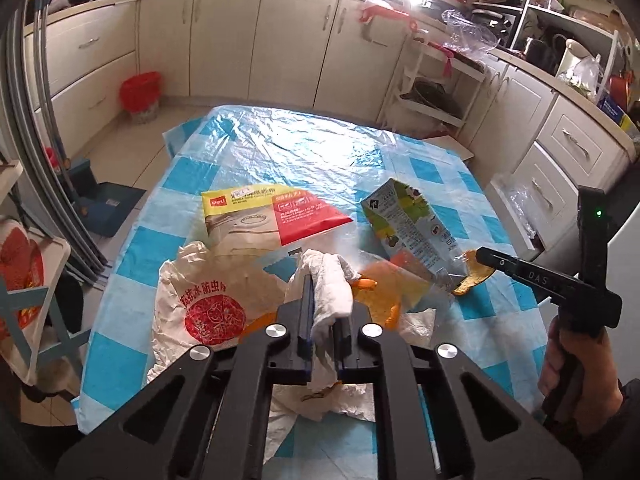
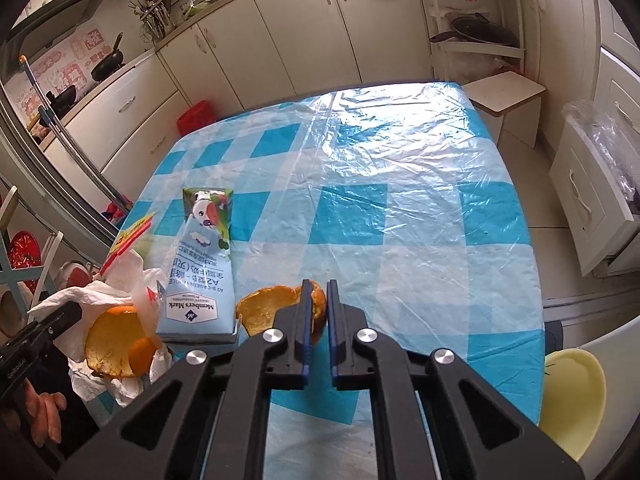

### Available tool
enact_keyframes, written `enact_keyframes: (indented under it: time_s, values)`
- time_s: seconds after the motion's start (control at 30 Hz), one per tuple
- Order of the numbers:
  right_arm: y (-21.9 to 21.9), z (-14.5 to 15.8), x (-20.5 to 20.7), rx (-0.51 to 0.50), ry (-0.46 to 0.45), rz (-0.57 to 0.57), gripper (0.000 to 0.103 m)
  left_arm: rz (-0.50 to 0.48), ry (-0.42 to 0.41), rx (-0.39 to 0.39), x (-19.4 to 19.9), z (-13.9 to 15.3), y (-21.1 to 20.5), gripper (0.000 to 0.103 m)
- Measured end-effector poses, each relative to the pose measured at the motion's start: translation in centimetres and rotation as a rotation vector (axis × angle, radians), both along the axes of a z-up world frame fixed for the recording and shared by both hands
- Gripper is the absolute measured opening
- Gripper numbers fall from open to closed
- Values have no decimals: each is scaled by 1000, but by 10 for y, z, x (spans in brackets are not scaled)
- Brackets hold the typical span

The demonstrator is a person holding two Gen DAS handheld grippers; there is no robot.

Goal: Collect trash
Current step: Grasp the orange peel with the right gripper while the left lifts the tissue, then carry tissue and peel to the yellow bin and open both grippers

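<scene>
Left gripper (image 1: 322,300) is pinching the crumpled tissue (image 1: 334,280) loosely while the right gripper (image 2: 317,294) is clamping orange peel (image 2: 264,308) beside the milk carton (image 2: 202,264) at nine o'clock, risking a nudge.

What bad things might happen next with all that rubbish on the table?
The left gripper pinches only part of the crumpled white tissue, so it might slip out. The right gripper clasps the curved orange peel piece by one edge; that could tear. The blue milk carton lies close beside it and might get knocked.
</scene>
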State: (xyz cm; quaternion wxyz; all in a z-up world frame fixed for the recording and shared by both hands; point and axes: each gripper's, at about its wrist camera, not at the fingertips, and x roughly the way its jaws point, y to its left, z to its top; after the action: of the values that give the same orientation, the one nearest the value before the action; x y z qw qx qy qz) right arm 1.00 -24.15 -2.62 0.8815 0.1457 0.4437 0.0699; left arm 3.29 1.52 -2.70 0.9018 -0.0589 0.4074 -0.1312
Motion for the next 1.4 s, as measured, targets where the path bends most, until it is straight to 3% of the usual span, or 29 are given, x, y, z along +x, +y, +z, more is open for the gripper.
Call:
enact_keyframes:
  time_s: [0.1,0.23,0.47,0.53,0.63,0.67,0.8,0.87,0.9,0.93,1.0,1.03,1.17,1.27,1.3,1.37,1.4]
  values:
    - [-2,3,-4,3,-8,-5,7,-39,-71,-106,-12,16,5,4]
    - [-4,3,-8,3,-8,-3,7,-35,-139,-156,-22,30,11,4]
    - [-7,-14,-9,50,65,10,16,-30,4,-102,-5,0,5,4]
    - [-4,-10,-11,38,46,17,13,-66,26,-221,-5,0,12,4]
    - [2,5,-17,-25,-26,18,7,-120,-24,-438,-9,17,27,4]
    - [4,10,-20,-53,-56,17,6,-121,-28,-473,-9,19,30,4]
    - [4,23,-26,-153,-125,-3,6,-91,14,-504,-2,8,36,4]
    - [3,28,-31,-198,-163,-14,6,-23,45,-412,4,-1,36,4]
    - [0,33,-34,-172,-190,-6,6,15,49,-380,6,-6,38,4]
    - [-3,37,-37,-137,-215,2,5,58,44,-415,6,-8,46,4]
    - [-6,43,-41,-111,-235,9,5,63,35,-620,6,-9,68,4]
    - [-8,44,-41,-91,-233,10,5,59,19,-684,6,-6,76,4]
    - [-19,44,-43,-17,-224,1,5,30,-16,-712,5,1,80,4]
    - [-30,46,-48,23,-218,-19,5,-36,14,-810,5,-4,74,4]
    - [-33,45,-49,12,-206,-25,5,-34,9,-758,4,-1,69,4]
    - [-36,43,-52,-12,-191,-30,5,-23,-6,-566,1,5,52,4]
    - [-37,42,-55,-15,-189,-32,5,-37,-3,-561,-1,4,46,4]
